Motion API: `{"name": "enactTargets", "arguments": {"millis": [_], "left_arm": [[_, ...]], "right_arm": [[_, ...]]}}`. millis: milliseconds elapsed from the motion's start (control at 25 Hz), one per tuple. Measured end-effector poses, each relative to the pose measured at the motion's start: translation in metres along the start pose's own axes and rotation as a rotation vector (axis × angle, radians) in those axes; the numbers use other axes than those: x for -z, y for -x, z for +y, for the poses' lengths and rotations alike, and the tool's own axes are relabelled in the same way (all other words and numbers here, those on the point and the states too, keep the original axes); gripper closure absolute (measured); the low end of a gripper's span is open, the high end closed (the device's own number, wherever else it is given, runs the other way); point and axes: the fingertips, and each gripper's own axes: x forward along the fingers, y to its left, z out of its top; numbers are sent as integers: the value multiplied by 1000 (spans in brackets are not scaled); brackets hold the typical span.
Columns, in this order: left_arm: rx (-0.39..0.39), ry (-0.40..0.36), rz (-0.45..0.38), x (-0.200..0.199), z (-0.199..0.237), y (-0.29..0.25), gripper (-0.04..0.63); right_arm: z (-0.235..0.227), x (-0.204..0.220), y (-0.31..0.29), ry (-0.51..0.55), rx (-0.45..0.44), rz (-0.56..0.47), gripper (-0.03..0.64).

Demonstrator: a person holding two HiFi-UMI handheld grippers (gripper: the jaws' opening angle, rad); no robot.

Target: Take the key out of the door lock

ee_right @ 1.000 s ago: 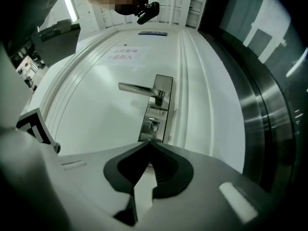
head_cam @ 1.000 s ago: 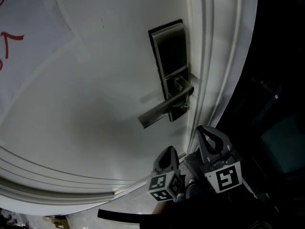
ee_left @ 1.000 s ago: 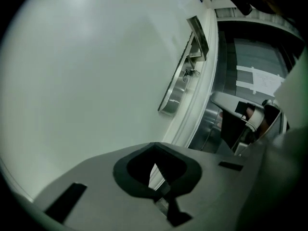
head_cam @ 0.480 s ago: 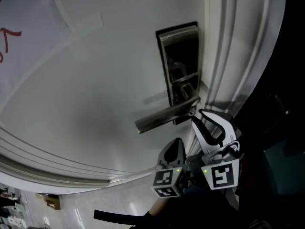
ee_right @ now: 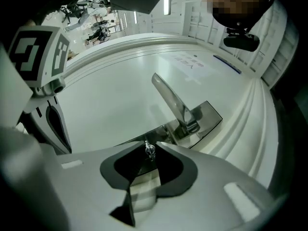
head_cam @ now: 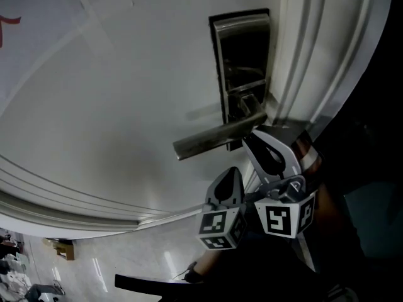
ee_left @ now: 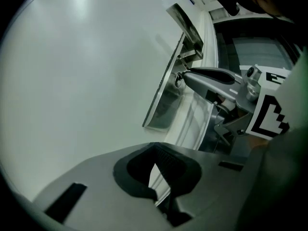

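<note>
The right gripper (ee_right: 151,146), jaws slightly spread, brackets the key (ee_right: 150,151), which sits in the lock plate (ee_right: 204,121) near the lever handle (ee_right: 168,97). Best to clamp the key's head squarely, then draw it straight out without twisting. The left gripper (ee_left: 155,163) hangs pressed together, empty.

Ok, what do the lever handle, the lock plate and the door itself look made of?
The long grey lever handle looks like brushed metal, probably steel: a dull, streaked sheen. The tall rectangular lock plate seems polished metal, as it mirrors dark shapes. The white door panel has a smooth, painted, faintly glossy face; its core cannot be told.
</note>
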Motion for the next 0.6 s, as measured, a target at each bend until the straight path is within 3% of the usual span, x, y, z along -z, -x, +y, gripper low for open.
{"name": "enactTargets", "arguments": {"millis": [320,600], "left_arm": [[70,-58,-41,-36,-3,-7,595],[94,-37,-64,-44,2,-5,595]], "right_arm": [[0,4,-5,66,21,68,601],[0,4,-6,39,26,107,603]]}}
